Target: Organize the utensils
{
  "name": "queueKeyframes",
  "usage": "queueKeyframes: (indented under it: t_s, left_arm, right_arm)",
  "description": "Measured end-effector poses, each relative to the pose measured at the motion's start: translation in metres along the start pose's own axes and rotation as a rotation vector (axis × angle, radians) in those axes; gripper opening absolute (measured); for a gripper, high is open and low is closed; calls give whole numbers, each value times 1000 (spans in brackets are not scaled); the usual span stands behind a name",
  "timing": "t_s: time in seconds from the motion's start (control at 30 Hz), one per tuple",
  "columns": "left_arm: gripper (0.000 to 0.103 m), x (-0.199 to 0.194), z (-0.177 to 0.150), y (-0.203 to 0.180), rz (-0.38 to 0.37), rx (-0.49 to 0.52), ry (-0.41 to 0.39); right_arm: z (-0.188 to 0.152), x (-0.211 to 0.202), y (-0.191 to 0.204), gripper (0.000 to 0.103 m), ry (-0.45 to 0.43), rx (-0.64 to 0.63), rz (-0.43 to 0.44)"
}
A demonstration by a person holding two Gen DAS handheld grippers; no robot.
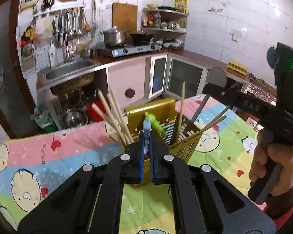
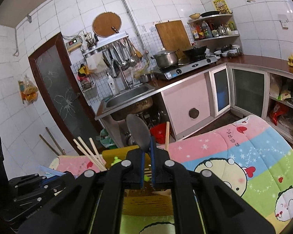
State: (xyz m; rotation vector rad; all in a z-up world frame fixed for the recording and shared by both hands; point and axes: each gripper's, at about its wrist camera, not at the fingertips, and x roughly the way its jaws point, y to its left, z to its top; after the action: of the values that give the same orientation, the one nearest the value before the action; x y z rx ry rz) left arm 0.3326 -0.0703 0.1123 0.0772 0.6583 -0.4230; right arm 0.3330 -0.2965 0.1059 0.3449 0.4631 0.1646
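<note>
Left hand-held gripper point(image 1: 146, 136) clenching a small blue-and-green utensil point(image 1: 149, 121), green end sticking up past the fingertips, directly over the gold utensil holder point(image 1: 182, 150). Holder standing on the cartoon-printed blanket point(image 1: 48, 152) covering the desk, perforated walls facing the camera. Wooden chopsticks point(image 1: 115, 115) leaning out of the holder's left compartment, more chopsticks point(image 1: 211, 124) slanting from the right one.

Right hand-held gripper point(image 2: 148, 152) grasping a grey spoon point(image 2: 137, 130) by the handle, bowl pointing upward, hovering just above the holder point(image 2: 115, 153). Seen from the left wrist view, the right hand point(image 1: 273, 165) gripping its tool to the right of the holder, spoon bowl point(image 1: 217, 77) held high.

Sink point(image 2: 127, 95), stove point(image 2: 185, 69) and pot point(image 2: 166, 57) lining the kitchen counter behind.
</note>
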Motion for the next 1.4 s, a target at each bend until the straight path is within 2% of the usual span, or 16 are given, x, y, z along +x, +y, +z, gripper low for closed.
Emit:
queueKeyframes:
  t_s: [0.03, 0.2, 0.23, 0.27, 0.3, 0.33, 0.37, 0.4, 0.57, 0.7, 0.87, 1.0, 1.2, 1.4]
  left_arm:
    - [3, 3, -2, 1, -1, -8, 9]
    - [6, 9, -13, 12, 19, -45, 10]
    - [7, 6, -14, 14, 23, -56, 4]
    - [12, 1, -14, 16, 26, -67, -5]
    - [26, -4, -14, 17, 31, -73, -15]
    - [37, -14, -13, 18, 43, -82, -40]
    - [57, -23, -12, 19, 61, -86, -68]
    - [71, -38, -12, 18, 92, -85, -117]
    - [96, -90, -15, 9, 154, -71, -253]
    - [98, -131, -32, -1, 211, -69, -375]
    - [98, -146, -74, -9, 247, -115, -389]
    - [98, -148, -117, -15, 276, -118, -407]
    - [98, -138, -169, -24, 292, -117, -394]
    - [98, -125, -201, -32, 336, -56, -408]
  right_arm:
    - [-2, 3, 0, 8, 13, -4, -5]
    - [-8, 5, 1, 8, 40, -51, -62]
    - [-7, 3, 1, 16, 44, -51, -60]
    - [-6, -3, 2, 32, 36, -54, -66]
    - [-5, -8, 2, 42, 22, -57, -77]
    - [-3, -16, 4, 55, 0, -61, -85]
    - [-1, -25, 5, 56, -12, -60, -79]
    - [1, -31, 6, 56, -18, -58, -71]
    - [3, -77, 19, 75, -93, -97, -59]
    - [-17, -112, 31, 86, -151, -160, -65]
    - [-72, -152, 35, 97, -221, -233, -103]
    - [-118, -168, 37, 98, -233, -288, -136]
    - [-173, -175, 28, 99, -203, -241, -188]
    - [-193, -172, 27, 99, -203, -231, -191]
